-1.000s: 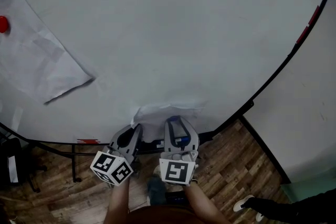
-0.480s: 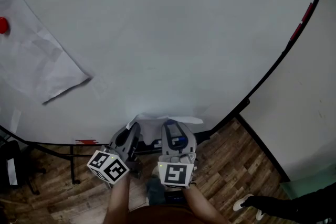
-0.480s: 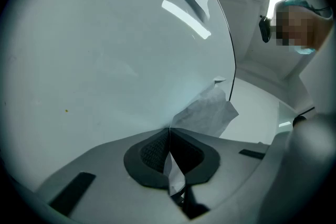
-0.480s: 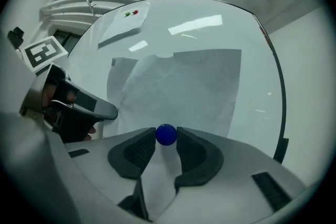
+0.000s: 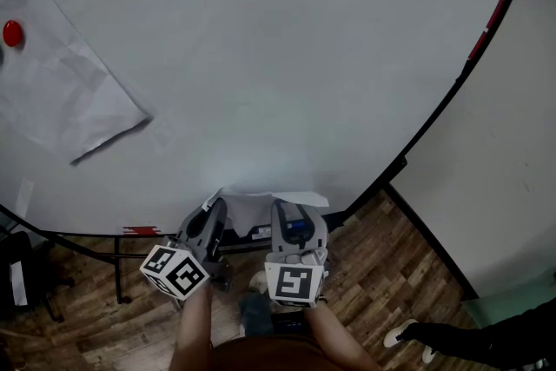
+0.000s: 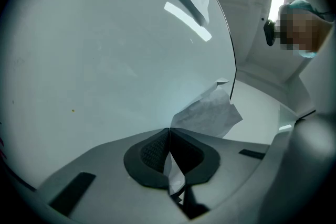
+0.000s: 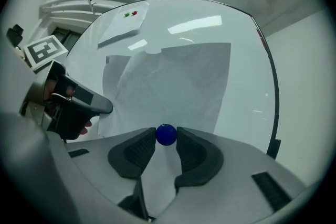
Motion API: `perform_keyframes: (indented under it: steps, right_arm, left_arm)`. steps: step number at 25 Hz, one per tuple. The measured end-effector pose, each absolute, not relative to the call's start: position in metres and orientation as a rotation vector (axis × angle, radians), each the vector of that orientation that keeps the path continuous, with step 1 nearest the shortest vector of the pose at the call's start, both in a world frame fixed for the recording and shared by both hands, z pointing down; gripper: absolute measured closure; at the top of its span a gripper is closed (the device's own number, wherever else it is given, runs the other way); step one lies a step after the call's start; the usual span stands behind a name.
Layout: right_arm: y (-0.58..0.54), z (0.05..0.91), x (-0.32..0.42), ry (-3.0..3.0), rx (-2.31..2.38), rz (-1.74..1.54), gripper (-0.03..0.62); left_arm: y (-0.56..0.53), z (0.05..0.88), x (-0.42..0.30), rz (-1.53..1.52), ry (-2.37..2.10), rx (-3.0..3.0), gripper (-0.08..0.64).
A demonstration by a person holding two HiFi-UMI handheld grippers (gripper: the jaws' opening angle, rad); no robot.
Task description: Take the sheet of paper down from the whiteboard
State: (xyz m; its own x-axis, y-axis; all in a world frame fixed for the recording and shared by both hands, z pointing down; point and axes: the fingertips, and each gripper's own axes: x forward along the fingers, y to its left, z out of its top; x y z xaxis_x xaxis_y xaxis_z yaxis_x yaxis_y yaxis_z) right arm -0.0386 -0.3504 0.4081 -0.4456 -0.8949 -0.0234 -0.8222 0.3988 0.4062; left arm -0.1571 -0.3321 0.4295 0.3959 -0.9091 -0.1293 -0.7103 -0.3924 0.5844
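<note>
A white sheet of paper (image 7: 173,81) lies against the whiteboard (image 5: 278,56); in the head view only its edge (image 5: 261,199) shows just above both grippers. My left gripper (image 6: 169,131) is shut on that sheet's corner, and the paper (image 6: 207,113) fans out beyond the pads. My right gripper (image 7: 166,136) is shut on a small blue ball magnet (image 7: 166,134) that sits on the sheet. In the head view the left gripper (image 5: 217,208) and the right gripper (image 5: 291,208) stand side by side at the board's lower edge.
A second, creased sheet (image 5: 61,91) hangs at the board's left under a red magnet (image 5: 12,33). The board's black frame (image 5: 452,91) runs down the right, beside a pale wall (image 5: 504,169). Below are a wood floor (image 5: 382,274), the stand's bars (image 5: 122,265) and a person's shoe (image 5: 408,333).
The sheet's visible edge above the grippers has dropped lower and shrunk. The left gripper has rolled a little; both hands have stayed near the board's lower edge.
</note>
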Motion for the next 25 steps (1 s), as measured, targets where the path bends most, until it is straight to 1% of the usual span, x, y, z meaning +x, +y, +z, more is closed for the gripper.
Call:
perform_keyframes:
  steps: [20, 25]
  right_arm:
    - [-0.329, 0.409, -0.017, -2.456, 1.574, -0.444, 0.454]
    - [-0.332, 0.409, -0.018, -2.466, 1.584, -0.422, 0.454]
  left_arm:
    - [-0.292, 0.430, -0.180, -0.567, -1.431, 2.188, 0.535]
    - [-0.288, 0.426, -0.193, -0.614, -1.422, 2.159, 0.535]
